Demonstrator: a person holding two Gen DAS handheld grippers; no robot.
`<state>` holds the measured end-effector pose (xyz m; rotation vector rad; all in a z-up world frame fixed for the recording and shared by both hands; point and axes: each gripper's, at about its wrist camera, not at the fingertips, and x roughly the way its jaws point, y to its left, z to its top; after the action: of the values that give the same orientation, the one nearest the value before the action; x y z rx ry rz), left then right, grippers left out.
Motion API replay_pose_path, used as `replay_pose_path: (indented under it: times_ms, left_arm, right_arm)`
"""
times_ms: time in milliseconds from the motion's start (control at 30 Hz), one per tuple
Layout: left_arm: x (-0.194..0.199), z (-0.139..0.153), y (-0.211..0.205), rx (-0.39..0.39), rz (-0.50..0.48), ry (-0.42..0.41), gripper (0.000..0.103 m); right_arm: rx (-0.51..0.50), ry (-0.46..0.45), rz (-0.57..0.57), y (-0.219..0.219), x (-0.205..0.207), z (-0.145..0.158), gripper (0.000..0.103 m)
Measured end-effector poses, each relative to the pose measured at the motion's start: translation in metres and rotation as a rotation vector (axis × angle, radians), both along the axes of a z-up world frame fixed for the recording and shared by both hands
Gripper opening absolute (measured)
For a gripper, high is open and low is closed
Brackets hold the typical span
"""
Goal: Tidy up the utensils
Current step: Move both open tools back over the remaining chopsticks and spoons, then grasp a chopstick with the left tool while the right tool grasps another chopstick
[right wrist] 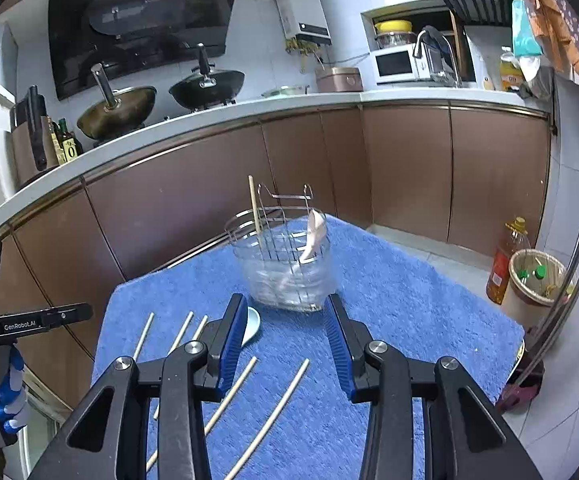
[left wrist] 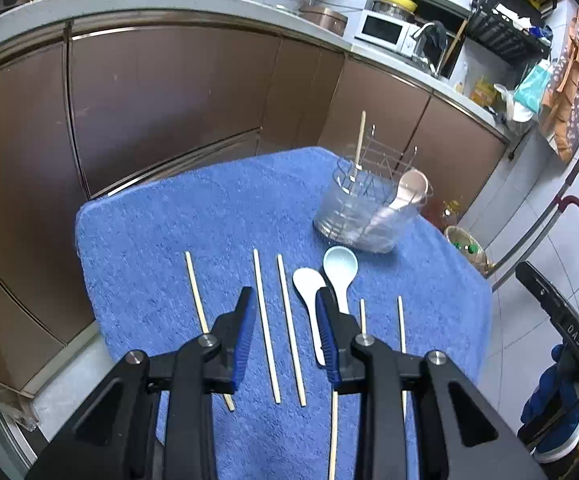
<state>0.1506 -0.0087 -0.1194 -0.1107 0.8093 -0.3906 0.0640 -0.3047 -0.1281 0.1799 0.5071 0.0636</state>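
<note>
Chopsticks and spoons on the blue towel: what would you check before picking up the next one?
1. Left hand-held gripper empty and open: ok.
2. Right hand-held gripper empty and open: ok.
3. Two chopsticks lie between the left fingers, apart from each other: ok.
4. Holder upright, with room: ok.
5. White spoon and pale blue spoon clear of each other: not ok, nearly touching.
6. Grip firm enough: cannot tell.

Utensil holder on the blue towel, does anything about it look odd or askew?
Nothing is spilled or damaged. The utensil holder stands upright with one chopstick and a pink spoon leaning inside; the other chopsticks and two spoons lie loose on the towel.
</note>
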Motion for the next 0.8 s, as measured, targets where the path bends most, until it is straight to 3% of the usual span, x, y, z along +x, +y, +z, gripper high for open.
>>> replay_pose_path:
  times_ms: [500, 800]
  left_arm:
    - [0.048, -0.049, -0.01, -0.054, -0.029, 0.222, 0.029]
    - [0.037, -0.087, -0.047, -0.112, -0.234, 0.417, 0.027]
  right_arm:
    - [0.044, 0.175, 0.045, -0.007, 0.028, -0.045, 0.037]
    - [0.067, 0.313, 0.096, 0.0, 0.05, -0.076, 0.036]
